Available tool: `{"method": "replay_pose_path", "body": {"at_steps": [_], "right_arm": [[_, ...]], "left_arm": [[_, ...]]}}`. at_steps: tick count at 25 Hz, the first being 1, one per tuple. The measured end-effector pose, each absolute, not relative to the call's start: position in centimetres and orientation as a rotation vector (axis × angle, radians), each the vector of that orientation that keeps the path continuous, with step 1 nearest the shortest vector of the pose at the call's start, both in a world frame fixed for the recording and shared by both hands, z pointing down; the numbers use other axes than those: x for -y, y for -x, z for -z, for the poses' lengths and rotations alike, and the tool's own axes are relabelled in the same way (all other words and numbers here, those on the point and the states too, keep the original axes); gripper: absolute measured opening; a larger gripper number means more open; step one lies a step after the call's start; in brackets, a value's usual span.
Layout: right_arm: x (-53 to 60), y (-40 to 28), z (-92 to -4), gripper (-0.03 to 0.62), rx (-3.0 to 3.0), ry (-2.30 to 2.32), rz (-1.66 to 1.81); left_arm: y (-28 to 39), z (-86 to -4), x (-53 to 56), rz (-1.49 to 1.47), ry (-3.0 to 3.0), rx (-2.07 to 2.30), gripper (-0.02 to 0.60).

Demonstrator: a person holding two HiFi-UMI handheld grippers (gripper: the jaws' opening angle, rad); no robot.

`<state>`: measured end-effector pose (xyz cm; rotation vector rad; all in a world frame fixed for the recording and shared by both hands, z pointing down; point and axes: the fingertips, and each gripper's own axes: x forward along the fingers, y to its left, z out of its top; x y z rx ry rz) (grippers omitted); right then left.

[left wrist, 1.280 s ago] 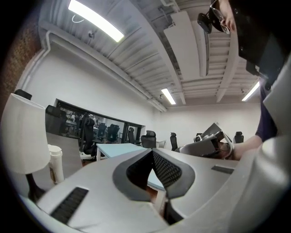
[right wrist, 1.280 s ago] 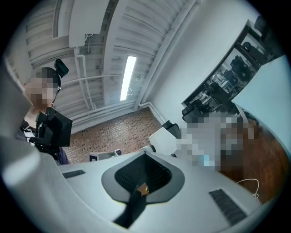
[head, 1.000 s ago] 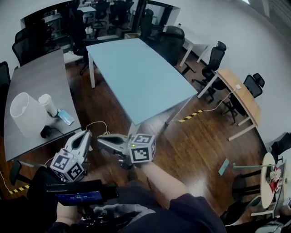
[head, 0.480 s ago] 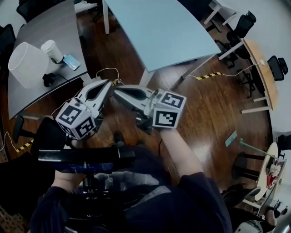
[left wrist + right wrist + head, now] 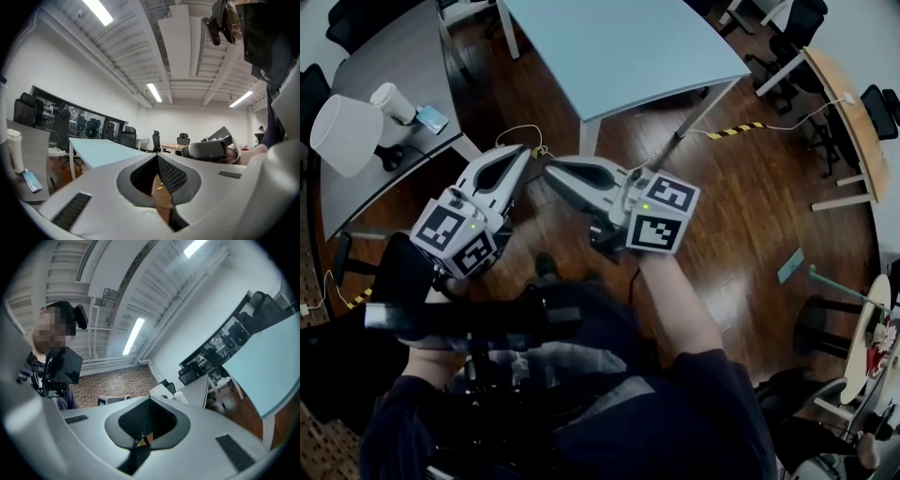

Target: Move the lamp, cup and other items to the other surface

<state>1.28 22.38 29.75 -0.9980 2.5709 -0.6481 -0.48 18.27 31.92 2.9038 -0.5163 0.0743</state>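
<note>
Left gripper (image 5: pixel 528 150) and right gripper (image 5: pixel 549 167): jaws together, empty; our head view shows the lamp (image 5: pixel 342 134), the left gripper view stops at the cup (image 5: pixel 15 151)

grey table (image 5: pixel 417 56) — lamp (image 5: pixel 342 133), cup (image 5: pixel 389 101), blue packet (image 5: pixel 432 118) (lying flat) | pale-blue table (image 5: pixel 619 47) — just beside

In the frame's upper left, a white-shaded lamp (image 5: pixel 342 134) sits on the grey table (image 5: pixel 412 56). Just beside it stands an upright white lidded cup (image 5: pixel 394 101), with a flat blue packet (image 5: pixel 432 118) next to it.
</note>
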Motion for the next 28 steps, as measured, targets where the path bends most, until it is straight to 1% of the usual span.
{"method": "replay_pose_path", "body": {"at_steps": [5,14,20,28], "right_arm": [[-25.0,-3.8,-29.5,-0.023,-2.556,0.959,0.651],[-27.4,-5.4,-29.6,-0.023,-2.554,0.814,0.681],[-27.6,-3.9,-30.5,-0.023,-2.541,0.734,0.733],[-27.4,-1.7,-30.2,-0.023,-2.555,0.773,0.732]], "left_arm": [[-1.6,-31.6,-20.8,-0.093,-2.907,0.557,-0.008],[-2.2,-31.9,-23.1,-0.15,-2.854,0.716,-0.008],[-0.2,-33.0,-24.0,-0.201,-2.809,0.782,-0.008],[1.7,-32.7,-23.5,-0.15,-2.82,0.747,-0.008]]}}
